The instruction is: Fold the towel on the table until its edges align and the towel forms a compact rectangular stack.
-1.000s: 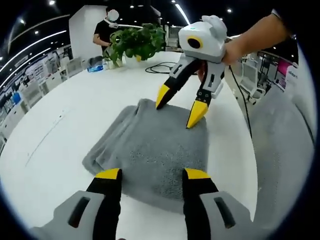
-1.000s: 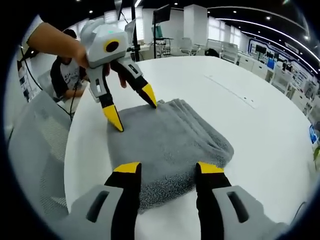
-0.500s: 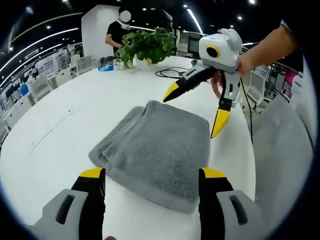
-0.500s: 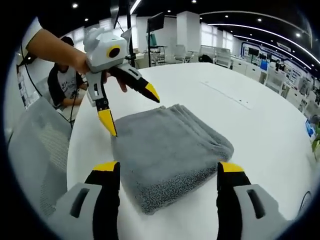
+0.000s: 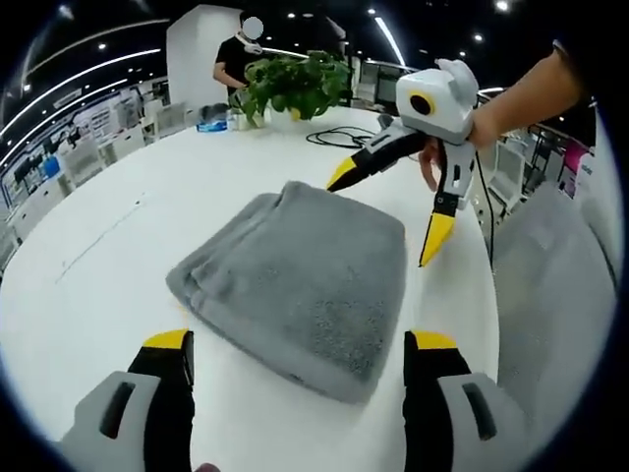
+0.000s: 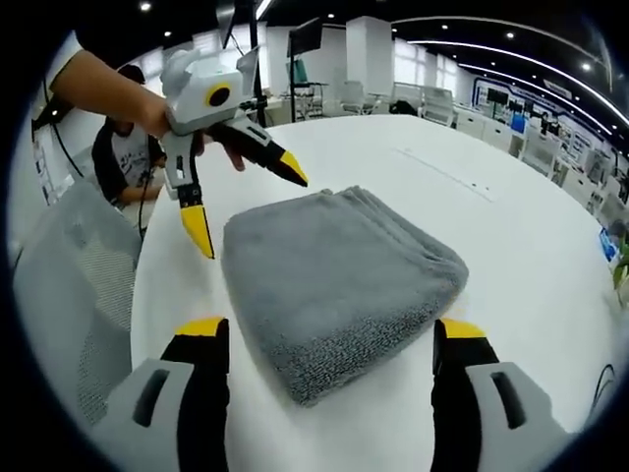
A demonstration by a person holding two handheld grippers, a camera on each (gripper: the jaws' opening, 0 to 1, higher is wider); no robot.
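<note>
We are finding the left gripper (image 5: 295,356) with jaws spread wide, holding nothing, hovering at the near edge of the folded grey towel (image 5: 300,270) lying on the white desk (image 5: 118,246). The right gripper (image 6: 329,344) is likewise gaping wide and empty above the towel (image 6: 334,270). Both jaw bases are cut off by the frame. Beyond, a potted plant (image 5: 288,87), a black cable (image 5: 339,136) and a standing person (image 5: 234,61) are showing; a mesh chair (image 6: 69,285) is standing beside the desk (image 6: 531,246).
</note>
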